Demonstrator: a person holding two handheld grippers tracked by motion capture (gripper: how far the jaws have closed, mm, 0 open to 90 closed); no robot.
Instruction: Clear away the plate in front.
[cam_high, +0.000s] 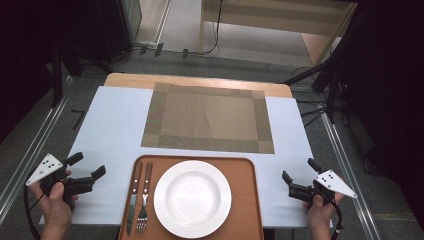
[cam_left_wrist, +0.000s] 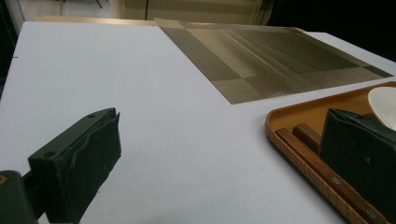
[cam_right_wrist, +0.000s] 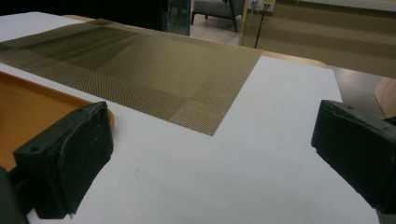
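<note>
A brown wooden tray (cam_high: 247, 172) lies at the table's near edge with a white plate (cam_high: 192, 197) in its middle. A knife (cam_high: 133, 197) and a fork (cam_high: 144, 197) with wooden handles lie side by side at the tray's left. A woven tan placemat (cam_high: 207, 117) is spread beyond the tray. My left gripper (cam_high: 87, 166) is held open left of the tray, nothing between its jaws. My right gripper (cam_high: 297, 170) is held open right of the tray, also with nothing in it. The left gripper view takes in the tray (cam_left_wrist: 289, 126) and the knife handle (cam_left_wrist: 327, 175).
A white cover (cam_high: 110, 130) spreads over the wooden table. Dark stands and cables flank the table on both sides. The placemat (cam_right_wrist: 140, 70) and tray corner (cam_right_wrist: 28, 112) lie ahead of the right gripper.
</note>
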